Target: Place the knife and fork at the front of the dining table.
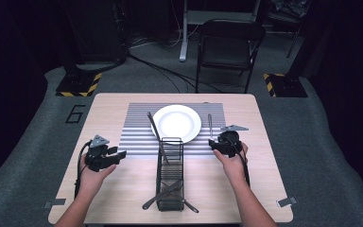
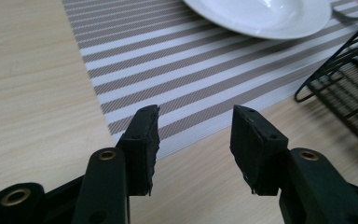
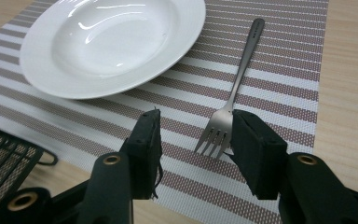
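A white plate (image 1: 176,123) (image 3: 107,42) sits on a striped placemat (image 1: 137,127) (image 2: 168,60). To its right a silver fork (image 1: 210,124) (image 3: 237,79) lies flat on the mat with its tines toward me. My right gripper (image 1: 214,143) (image 3: 196,140) hovers just behind the tines. Its jaws stand open, and the tines lie close to the right one without being pressed. My left gripper (image 1: 119,153) (image 2: 195,135) is open over the mat's near left corner with nothing between its fingers.
A black wire cutlery basket (image 1: 159,170) (image 2: 345,79) stands in the middle of the table in front of the plate. Several utensils (image 1: 168,194) lie in it, and a long one (image 1: 154,126) leans out toward the plate. A folding chair (image 1: 229,47) stands beyond the table.
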### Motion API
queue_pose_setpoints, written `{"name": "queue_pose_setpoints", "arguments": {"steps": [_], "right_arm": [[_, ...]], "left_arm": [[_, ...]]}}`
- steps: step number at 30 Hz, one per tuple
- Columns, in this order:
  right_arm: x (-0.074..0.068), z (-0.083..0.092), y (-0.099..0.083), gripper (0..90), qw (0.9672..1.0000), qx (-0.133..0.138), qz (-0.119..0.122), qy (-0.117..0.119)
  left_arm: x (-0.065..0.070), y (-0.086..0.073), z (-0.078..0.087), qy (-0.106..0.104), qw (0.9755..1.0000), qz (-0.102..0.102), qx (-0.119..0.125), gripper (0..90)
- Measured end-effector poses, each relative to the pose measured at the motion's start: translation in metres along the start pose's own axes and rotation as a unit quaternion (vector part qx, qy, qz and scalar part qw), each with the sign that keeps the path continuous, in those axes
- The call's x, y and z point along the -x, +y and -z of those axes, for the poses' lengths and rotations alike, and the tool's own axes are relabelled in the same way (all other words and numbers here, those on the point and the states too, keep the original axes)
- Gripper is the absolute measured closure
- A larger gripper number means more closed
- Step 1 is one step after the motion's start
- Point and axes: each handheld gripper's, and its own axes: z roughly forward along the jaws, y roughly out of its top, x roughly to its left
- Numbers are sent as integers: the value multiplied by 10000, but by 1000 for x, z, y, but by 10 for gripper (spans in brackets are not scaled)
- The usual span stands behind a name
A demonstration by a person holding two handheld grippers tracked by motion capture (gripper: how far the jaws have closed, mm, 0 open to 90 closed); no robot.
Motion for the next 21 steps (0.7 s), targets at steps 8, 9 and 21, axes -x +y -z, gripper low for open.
{"name": "queue_pose_setpoints", "arguments": {"steps": [8,9,21], "right_arm": [[-3,21,-8,528,9997,206,75,77],[-3,21,-8,528,9997,206,75,77],[2,23,-19,529,9993,293,144,165]], "left_arm": [[27,33,11,-271,9993,-160,223,473],[27,33,11,-271,9993,-160,223,474],[61,67,12,-616,9965,-456,321,530]]}}
